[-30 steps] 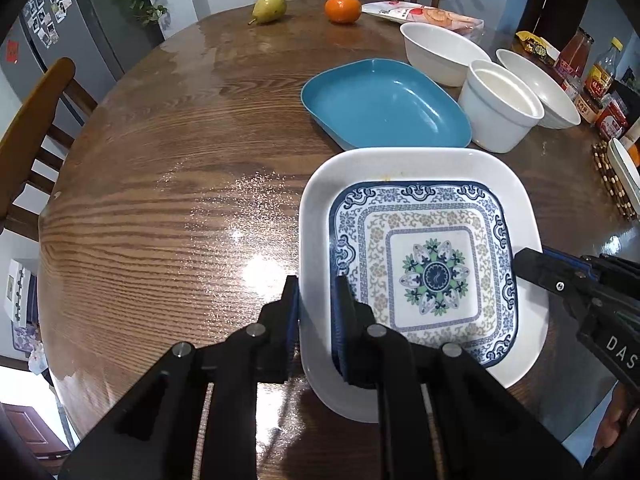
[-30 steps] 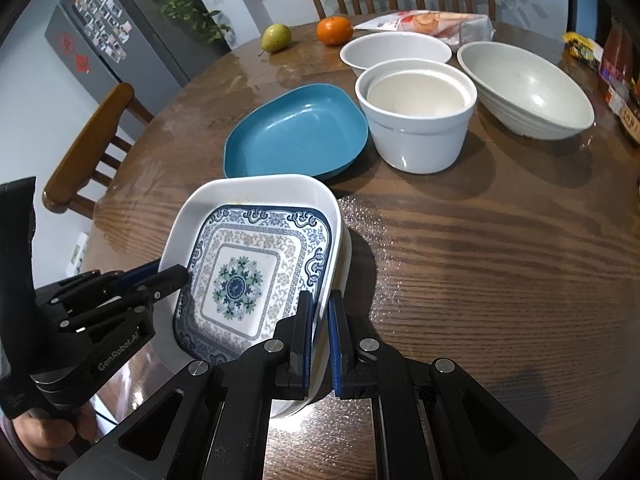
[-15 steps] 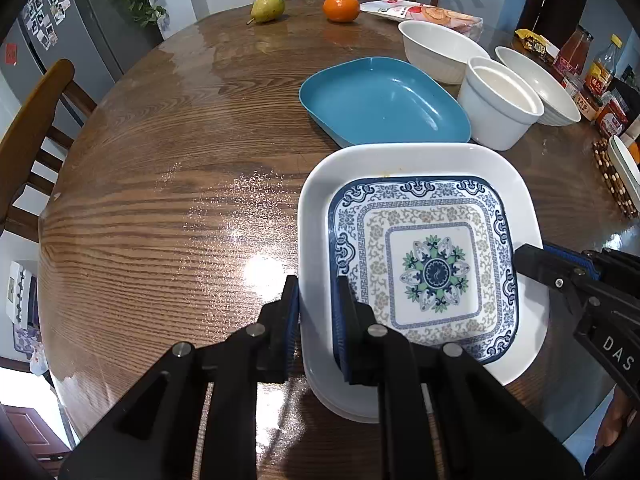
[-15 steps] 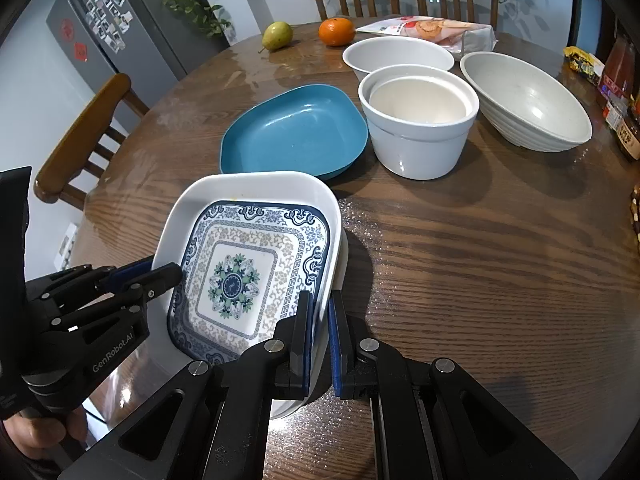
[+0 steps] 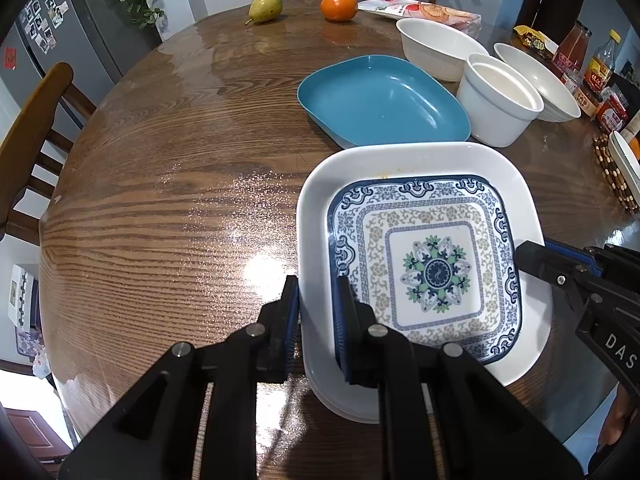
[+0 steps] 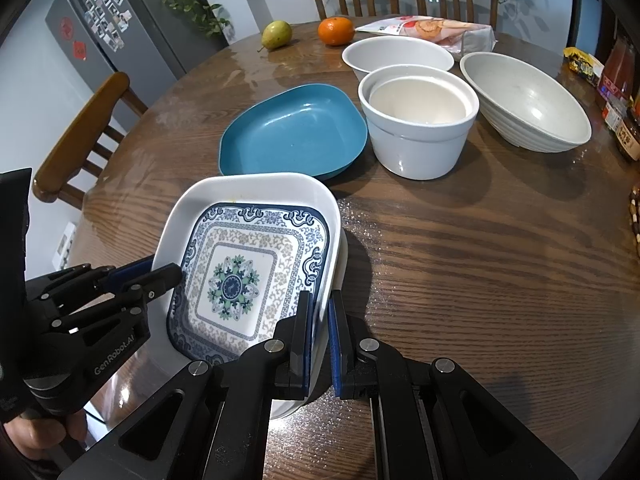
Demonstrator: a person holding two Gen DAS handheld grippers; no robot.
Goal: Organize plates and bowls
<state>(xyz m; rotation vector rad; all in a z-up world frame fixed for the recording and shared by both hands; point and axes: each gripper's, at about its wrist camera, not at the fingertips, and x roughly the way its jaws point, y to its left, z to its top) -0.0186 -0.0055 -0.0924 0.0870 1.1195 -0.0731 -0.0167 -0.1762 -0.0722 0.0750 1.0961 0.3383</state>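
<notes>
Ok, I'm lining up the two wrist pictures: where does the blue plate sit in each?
Left wrist view: blue plate, upper centre-right, beyond the white square dish.
Right wrist view: blue plate, centre-left, again behind the white square dish.
Shared landmark: the orange at the table's far edge.

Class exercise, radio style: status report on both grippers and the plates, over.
Left gripper and right gripper both clamped on opposite rims of the white square dish, patterned plate nested inside. Blue dish sits just beyond, close.
</notes>
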